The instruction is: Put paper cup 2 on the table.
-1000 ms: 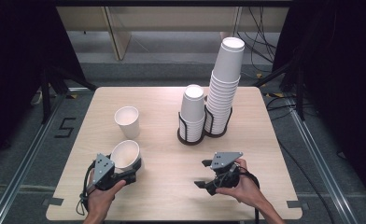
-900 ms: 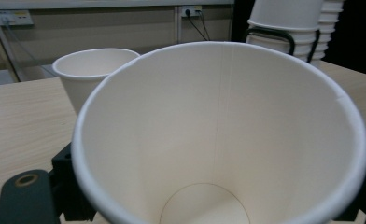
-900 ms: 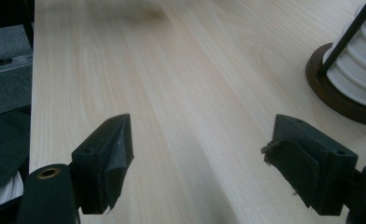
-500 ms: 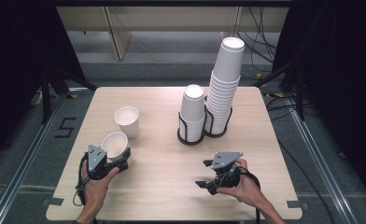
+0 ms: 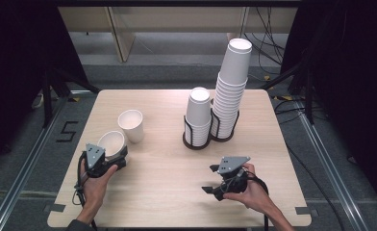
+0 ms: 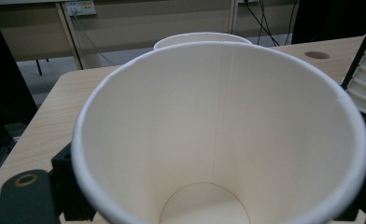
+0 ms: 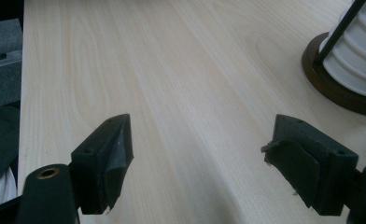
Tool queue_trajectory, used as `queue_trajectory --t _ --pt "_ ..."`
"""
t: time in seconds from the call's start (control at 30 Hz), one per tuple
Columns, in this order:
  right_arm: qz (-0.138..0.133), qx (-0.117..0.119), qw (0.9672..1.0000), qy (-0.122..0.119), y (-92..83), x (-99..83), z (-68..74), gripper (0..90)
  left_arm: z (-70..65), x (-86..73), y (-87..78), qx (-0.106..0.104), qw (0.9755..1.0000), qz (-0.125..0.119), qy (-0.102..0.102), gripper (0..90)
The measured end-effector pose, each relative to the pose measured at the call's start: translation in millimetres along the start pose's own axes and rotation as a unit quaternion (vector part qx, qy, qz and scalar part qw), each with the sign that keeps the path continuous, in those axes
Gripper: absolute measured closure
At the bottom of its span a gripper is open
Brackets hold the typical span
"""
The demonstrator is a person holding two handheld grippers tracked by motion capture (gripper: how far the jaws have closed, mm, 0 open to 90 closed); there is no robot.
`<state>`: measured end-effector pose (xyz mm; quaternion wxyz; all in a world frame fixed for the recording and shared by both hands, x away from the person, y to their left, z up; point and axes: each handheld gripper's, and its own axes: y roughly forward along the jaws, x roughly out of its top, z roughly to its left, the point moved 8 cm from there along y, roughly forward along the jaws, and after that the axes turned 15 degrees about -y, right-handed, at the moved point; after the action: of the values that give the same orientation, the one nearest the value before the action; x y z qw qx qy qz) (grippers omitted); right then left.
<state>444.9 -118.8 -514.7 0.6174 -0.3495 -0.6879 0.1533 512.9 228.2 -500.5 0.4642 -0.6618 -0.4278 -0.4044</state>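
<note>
Left gripper (image 5: 115,161) clamped on a white paper cup (image 5: 111,143), tilted, just beside the upright paper cup (image 5: 131,125) near the table's (image 5: 167,192) left edge. Right gripper (image 5: 214,186) spread wide, holding nothing, resting near the cup rack (image 5: 196,142).

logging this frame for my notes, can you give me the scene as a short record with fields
held item: paper cup, mouth tilted toward the person
holder: left gripper, shut on the cup's wall
other gripper: right gripper, open, nothing between its jaws, low over the table
nearby: second paper cup standing upright just behind the held one
dispenser: two-slot cup holder with a short stack and a tall stack of upside-down cups
</note>
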Motion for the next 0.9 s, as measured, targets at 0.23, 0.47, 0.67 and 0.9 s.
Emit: queue_trajectory --t 0.23,0.47,0.67,0.9 --pt "0.003 0.004 1.0000 0.000 -0.1 -0.5 0.7 22.1 5.1 0.7 12.3 0.007 1.0000 0.002 -0.001 13.6" --pt "0.002 -0.001 1.0000 -0.001 -0.4 -0.7 -0.3 22.0 16.9 -1.5 24.0 0.022 0.9997 0.008 -0.007 13.5" --pt "0.002 0.006 1.0000 -0.002 0.4 -0.6 1.3 21.8 26.9 -3.4 31.2 0.027 0.9995 0.008 -0.016 13.1" --pt "0.004 0.010 0.9999 -0.005 1.2 -0.5 2.8 21.7 26.4 -4.6 37.1 0.022 0.9997 0.003 0.004 12.4"
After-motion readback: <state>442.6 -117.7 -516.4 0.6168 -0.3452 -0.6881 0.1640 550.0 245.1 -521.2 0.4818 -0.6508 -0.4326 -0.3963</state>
